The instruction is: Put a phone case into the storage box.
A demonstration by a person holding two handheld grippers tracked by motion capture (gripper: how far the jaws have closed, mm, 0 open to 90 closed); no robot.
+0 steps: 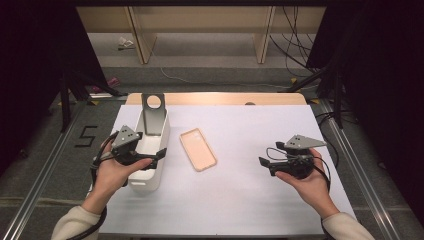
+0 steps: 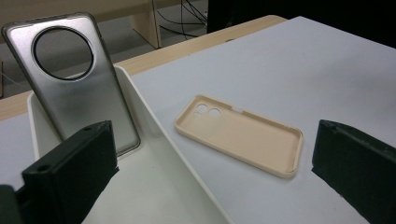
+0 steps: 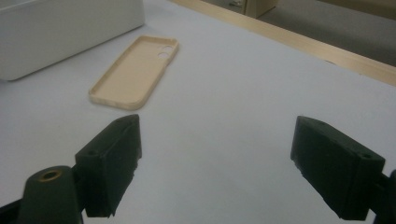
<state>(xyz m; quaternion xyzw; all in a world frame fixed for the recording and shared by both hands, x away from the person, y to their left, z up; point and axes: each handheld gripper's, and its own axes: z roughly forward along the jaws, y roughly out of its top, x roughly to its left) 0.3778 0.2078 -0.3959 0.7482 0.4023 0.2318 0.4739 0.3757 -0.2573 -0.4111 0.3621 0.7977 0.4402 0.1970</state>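
The left claw (image 1: 159,156) hangs over the near end of a white bin (image 1: 161,142), its jaws spread wide with nothing between them. In the left gripper view one jaw sits above the bin's inside and the other above the white worktop (image 2: 299,70) outside it. Beyond that claw, at the bin's far end, a silver phone case (image 2: 86,88) with a large round cutout leans upright against the end wall.

The right claw (image 1: 265,164) is held low over the worktop, well apart from the left one, jaws likewise wide apart and empty, pointing toward the middle.

Between the two claws and a little farther out, a beige phone case (image 1: 198,149) lies flat, open side up, just beside the bin without touching it. From the right claw it lies ahead and to the left (image 3: 135,72), camera holes at its far end.
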